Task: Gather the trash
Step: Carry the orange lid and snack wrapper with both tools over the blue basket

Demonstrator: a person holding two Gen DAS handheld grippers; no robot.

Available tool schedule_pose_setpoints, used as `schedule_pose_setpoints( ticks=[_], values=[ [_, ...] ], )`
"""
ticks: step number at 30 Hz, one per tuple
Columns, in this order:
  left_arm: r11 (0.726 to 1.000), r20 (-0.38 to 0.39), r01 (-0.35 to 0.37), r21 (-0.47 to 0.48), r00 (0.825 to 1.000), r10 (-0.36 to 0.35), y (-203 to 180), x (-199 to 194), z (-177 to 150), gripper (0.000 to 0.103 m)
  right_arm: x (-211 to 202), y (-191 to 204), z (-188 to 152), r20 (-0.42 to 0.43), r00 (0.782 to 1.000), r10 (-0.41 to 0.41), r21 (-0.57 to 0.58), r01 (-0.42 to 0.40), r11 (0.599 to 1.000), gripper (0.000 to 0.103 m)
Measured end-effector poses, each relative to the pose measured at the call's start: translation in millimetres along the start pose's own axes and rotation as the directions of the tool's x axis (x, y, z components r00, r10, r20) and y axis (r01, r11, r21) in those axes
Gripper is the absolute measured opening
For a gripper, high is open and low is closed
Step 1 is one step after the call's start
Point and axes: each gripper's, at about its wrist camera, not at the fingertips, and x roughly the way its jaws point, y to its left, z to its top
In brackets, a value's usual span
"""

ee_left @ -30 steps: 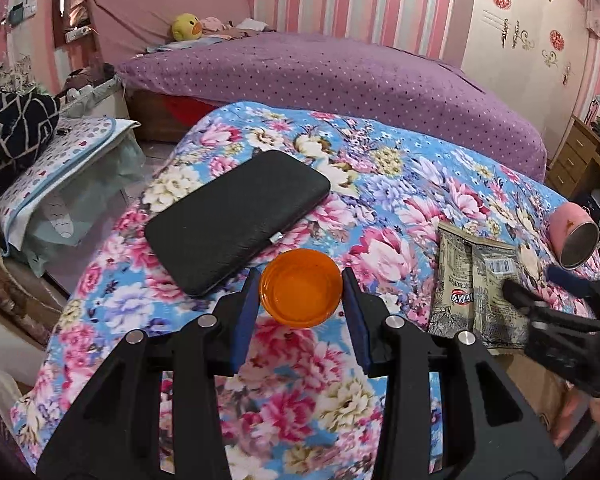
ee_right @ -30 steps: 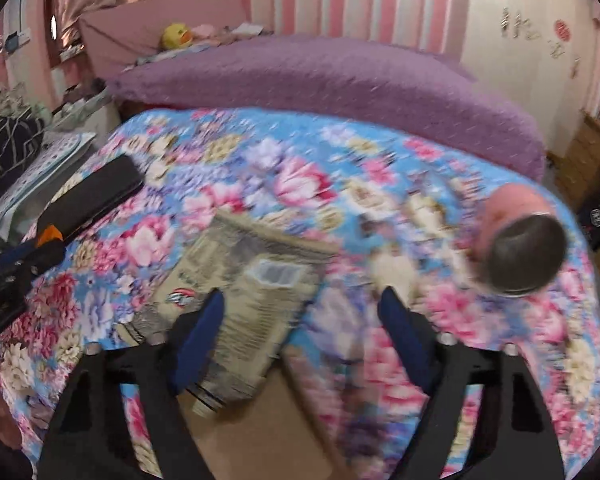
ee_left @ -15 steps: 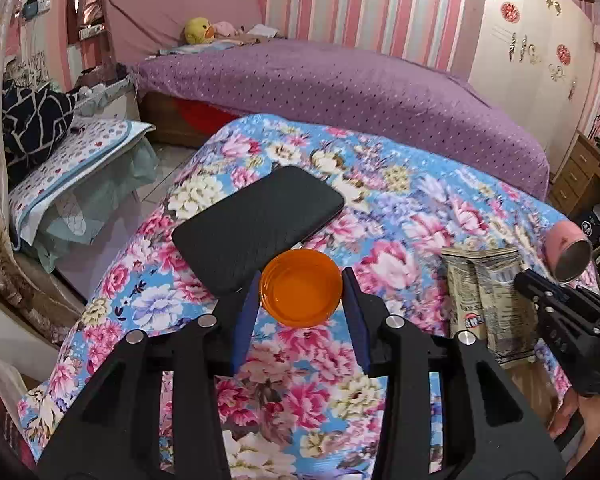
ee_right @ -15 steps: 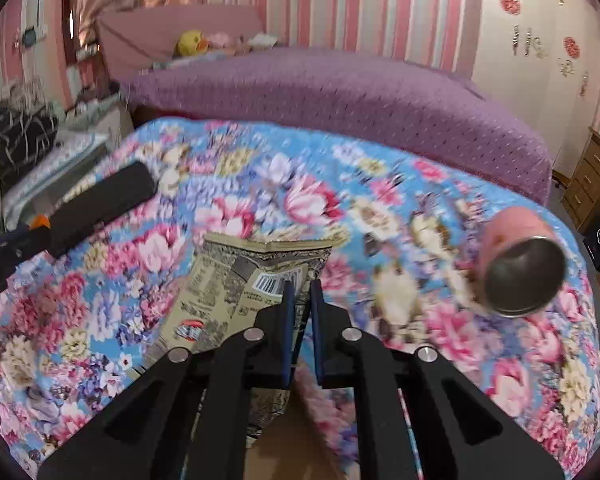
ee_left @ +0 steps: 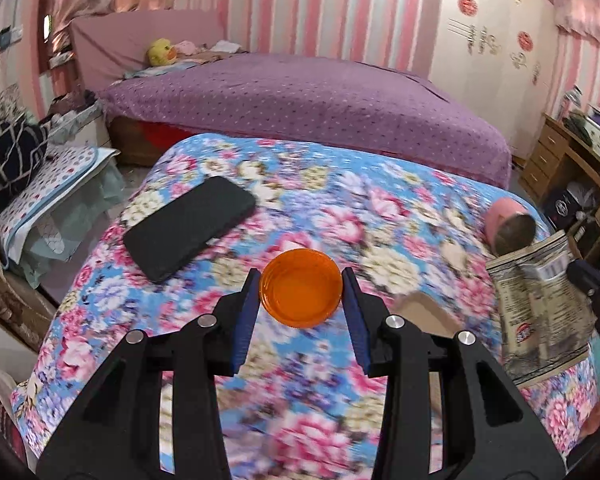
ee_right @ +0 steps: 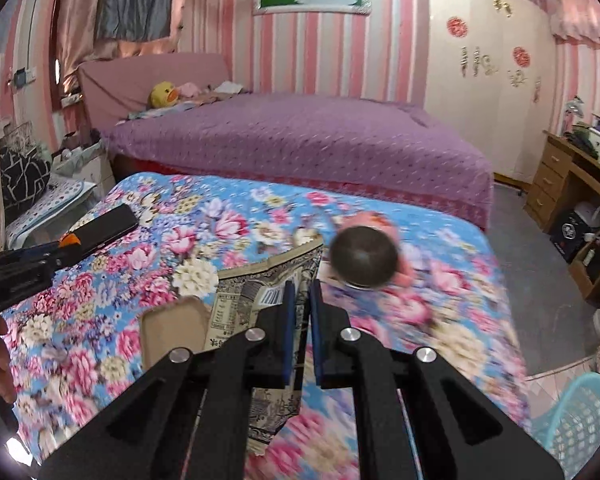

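Note:
My left gripper (ee_left: 300, 294) is shut on an orange plastic lid (ee_left: 301, 289), carried above the flowered cloth (ee_left: 320, 208). It shows at the left edge of the right wrist view as dark fingers with the orange lid (ee_right: 69, 239). My right gripper (ee_right: 301, 292) is shut on a printed snack wrapper (ee_right: 256, 300), lifted off the cloth and hanging below the jaws. In the left wrist view the wrapper (ee_left: 540, 308) hangs at the right from the right gripper (ee_left: 588, 284). A pink cup (ee_right: 364, 254) lies on its side behind the wrapper.
A black phone (ee_left: 190, 226) lies on the cloth at the left. A brown cardboard piece (ee_right: 174, 330) rests near the front. A turquoise basket (ee_right: 580, 420) stands on the floor at lower right. A purple bed (ee_left: 300, 100) is behind, a wooden desk (ee_right: 572, 184) at right.
My right gripper shut on the snack wrapper and lifted it off the cloth, uncovering the cardboard. Both grippers rose and drew back; the left one kept the orange lid.

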Motion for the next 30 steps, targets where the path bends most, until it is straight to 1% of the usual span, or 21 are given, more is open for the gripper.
schedule_pose_setpoints(
  ticks=[3, 6, 8, 12, 17, 20, 25, 28, 30],
  values=[
    [0.999, 0.003, 0.035, 0.033, 0.999, -0.035, -20.7, -9.0, -5.8, 0.039, -20.5, -17.0, -7.6, 0.013, 1.0, -0.019, 0.019, 0.019, 1.0, 0.007],
    [0.996, 0.009, 0.035, 0.082, 0.999, -0.036, -41.6, -14.3, -11.4, 0.039, -40.7, -36.8, -17.7, 0.02, 0.999, -0.044, 0.04, 0.043, 0.998, 0.007],
    [0.993, 0.007, 0.051, 0.105, 0.999, -0.052, -54.4, -16.4, -15.8, 0.039, -53.5, -50.1, -25.7, 0.026, 0.998, -0.058, 0.061, 0.057, 0.997, 0.007],
    [0.988, 0.0, 0.086, 0.125, 0.996, -0.086, -74.3, -19.1, -22.4, 0.039, -76.4, -80.6, -46.4, 0.038, 0.995, -0.094, 0.111, 0.09, 0.99, 0.007],
    [0.986, -0.002, 0.102, 0.131, 0.995, -0.102, -92.6, -19.5, -29.4, 0.039, -93.3, -116.6, -73.6, 0.05, 0.991, -0.125, 0.176, 0.115, 0.978, 0.008],
    [0.985, 0.012, 0.113, 0.134, 0.993, -0.116, -103.9, -21.4, -34.0, 0.039, -97.6, -133.8, -82.7, 0.05, 0.989, -0.139, 0.2, 0.126, 0.972, 0.008],
    [0.983, 0.054, 0.11, 0.147, 0.991, -0.119, -123.9, -25.8, -41.4, 0.04, -103.6, -160.0, -93.5, 0.049, 0.987, -0.151, 0.219, 0.137, 0.966, 0.008],
    [0.983, 0.057, 0.116, 0.142, 0.991, -0.125, -135.4, -26.6, -45.3, 0.039, -107.3, -174.5, -97.9, 0.043, 0.985, -0.165, 0.224, 0.152, 0.963, 0.008],
    [0.981, 0.058, 0.134, 0.14, 0.988, -0.143, -146.5, -29.9, -48.5, 0.039, -110.2, -185.6, -100.2, 0.038, 0.982, -0.186, 0.216, 0.174, 0.961, 0.007]
  ],
)
